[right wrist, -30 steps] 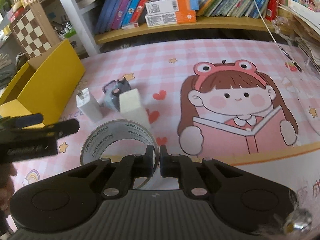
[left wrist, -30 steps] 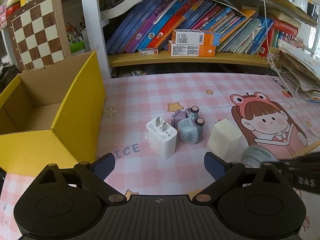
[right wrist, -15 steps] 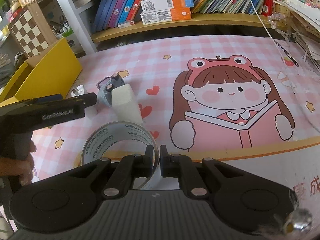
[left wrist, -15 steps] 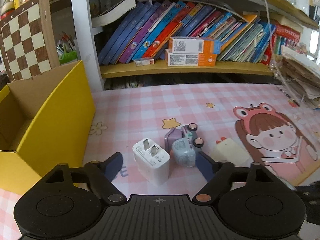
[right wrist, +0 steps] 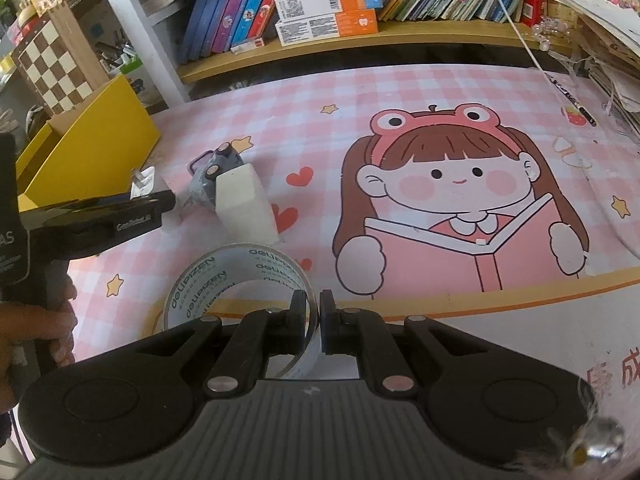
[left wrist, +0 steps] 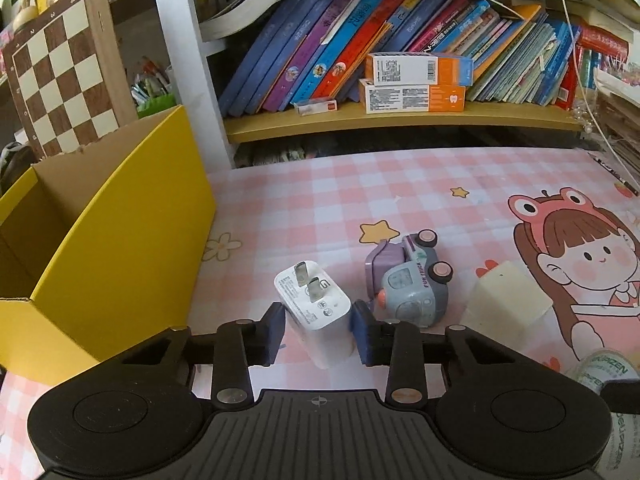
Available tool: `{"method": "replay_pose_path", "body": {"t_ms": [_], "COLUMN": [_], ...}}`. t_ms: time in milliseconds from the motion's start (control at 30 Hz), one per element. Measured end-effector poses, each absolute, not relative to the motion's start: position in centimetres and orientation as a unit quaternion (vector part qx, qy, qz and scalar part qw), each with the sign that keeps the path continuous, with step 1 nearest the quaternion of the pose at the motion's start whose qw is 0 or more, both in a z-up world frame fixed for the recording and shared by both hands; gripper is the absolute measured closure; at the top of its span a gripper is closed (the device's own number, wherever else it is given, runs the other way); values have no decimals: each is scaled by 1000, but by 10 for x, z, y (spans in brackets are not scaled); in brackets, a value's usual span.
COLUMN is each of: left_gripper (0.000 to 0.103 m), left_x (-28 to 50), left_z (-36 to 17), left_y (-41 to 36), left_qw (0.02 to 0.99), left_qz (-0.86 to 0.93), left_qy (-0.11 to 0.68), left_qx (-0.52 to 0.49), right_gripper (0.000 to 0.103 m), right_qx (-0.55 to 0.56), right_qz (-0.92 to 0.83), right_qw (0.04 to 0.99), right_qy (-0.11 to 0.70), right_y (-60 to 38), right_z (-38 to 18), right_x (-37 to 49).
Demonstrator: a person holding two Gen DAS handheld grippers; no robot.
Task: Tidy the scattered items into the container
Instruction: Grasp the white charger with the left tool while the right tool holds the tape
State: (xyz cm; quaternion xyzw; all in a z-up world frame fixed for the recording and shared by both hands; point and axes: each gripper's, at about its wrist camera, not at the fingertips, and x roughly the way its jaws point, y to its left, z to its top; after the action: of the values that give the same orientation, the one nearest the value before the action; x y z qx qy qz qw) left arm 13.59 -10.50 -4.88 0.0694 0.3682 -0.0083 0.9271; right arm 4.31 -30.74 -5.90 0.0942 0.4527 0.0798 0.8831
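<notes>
The yellow box (left wrist: 120,248) stood open at ten o'clock. Within the last second the left gripper (left wrist: 318,334) had closed in around the white charger (left wrist: 314,312), pads apparently touching it. At four o'clock, the right gripper (right wrist: 313,322) stayed clenched on the tape roll (right wrist: 236,276), ready for boxing.

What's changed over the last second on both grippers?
The left gripper has moved in on the white charger and narrowed its fingers to either side of it; whether they press it yet is unclear. The right gripper stays shut on the tape roll. The toy truck, white block and yellow box have not moved.
</notes>
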Motion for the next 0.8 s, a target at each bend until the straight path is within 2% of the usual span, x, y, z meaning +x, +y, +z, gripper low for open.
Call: {"method": "replay_pose_path", "body": {"t_ms": [367, 467, 800], "left_gripper": [62, 67, 68], "left_x": [150, 150, 127], "left_z": [-65, -66, -54], "left_y": [-101, -99, -97], "left_qw": [921, 923, 927], "left_qz": [13, 6, -34], "left_qy": [387, 382, 368], "left_qx": [44, 36, 63], "right_gripper": [96, 96, 96], "right_qx": [65, 63, 61], "right_qz": [80, 79, 77], "right_qw": [882, 883, 883], "right_qy": [459, 459, 459], "right_y": [-301, -300, -296], "right_z": [-60, -60, -60], "right_x": [40, 40, 40]}}
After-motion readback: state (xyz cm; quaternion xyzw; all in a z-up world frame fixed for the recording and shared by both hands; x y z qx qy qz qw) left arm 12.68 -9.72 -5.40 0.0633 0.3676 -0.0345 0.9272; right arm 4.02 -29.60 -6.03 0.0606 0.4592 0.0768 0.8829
